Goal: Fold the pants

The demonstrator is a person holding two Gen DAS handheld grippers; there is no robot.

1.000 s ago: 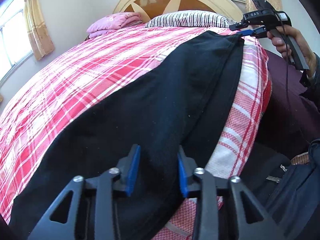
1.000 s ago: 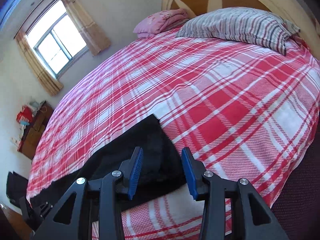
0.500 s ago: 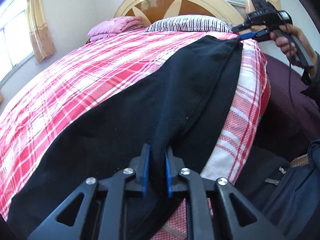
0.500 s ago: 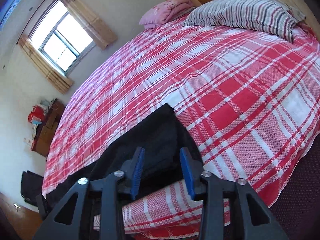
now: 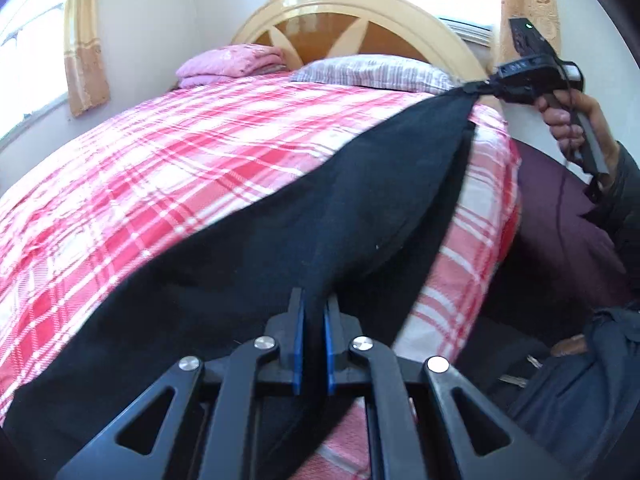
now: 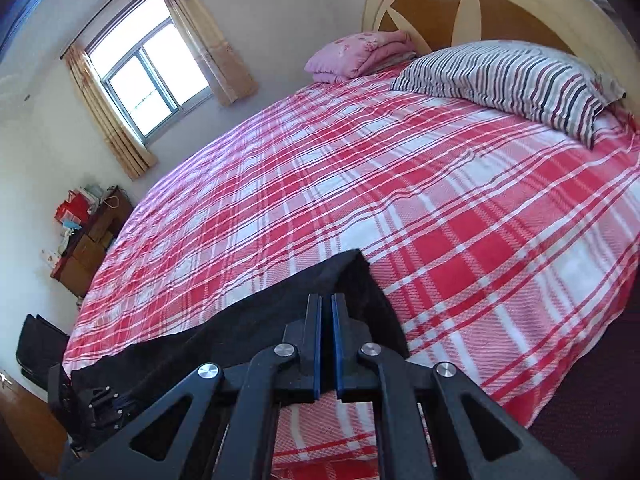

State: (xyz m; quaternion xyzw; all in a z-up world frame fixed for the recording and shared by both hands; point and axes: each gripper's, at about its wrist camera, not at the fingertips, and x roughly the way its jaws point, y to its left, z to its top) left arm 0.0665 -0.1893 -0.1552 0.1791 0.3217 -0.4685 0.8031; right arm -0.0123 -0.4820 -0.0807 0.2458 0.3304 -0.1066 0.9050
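Observation:
Black pants (image 5: 328,216) lie lengthwise along the near edge of a bed with a red plaid sheet (image 5: 168,168). My left gripper (image 5: 314,304) is shut on a raised fold of the pants at one end. At the far end, the right gripper (image 5: 486,86), held in a person's hand (image 5: 568,120), pinches the cloth and holds it a little above the bed. In the right wrist view the right gripper (image 6: 326,304) is shut on the edge of the pants (image 6: 280,320). The left gripper (image 6: 104,404) shows dimly at the lower left.
A striped pillow (image 6: 520,76) and a folded pink blanket (image 6: 360,54) lie by the wooden headboard (image 5: 360,36). A window (image 6: 148,80) and a low wooden cabinet (image 6: 88,248) stand beyond the bed's far side. Dark purple floor (image 5: 560,220) borders the near edge.
Both grippers' jaws closed onto the pants. The far end of the pants now rises off the bed in the right gripper, bunched to a point.

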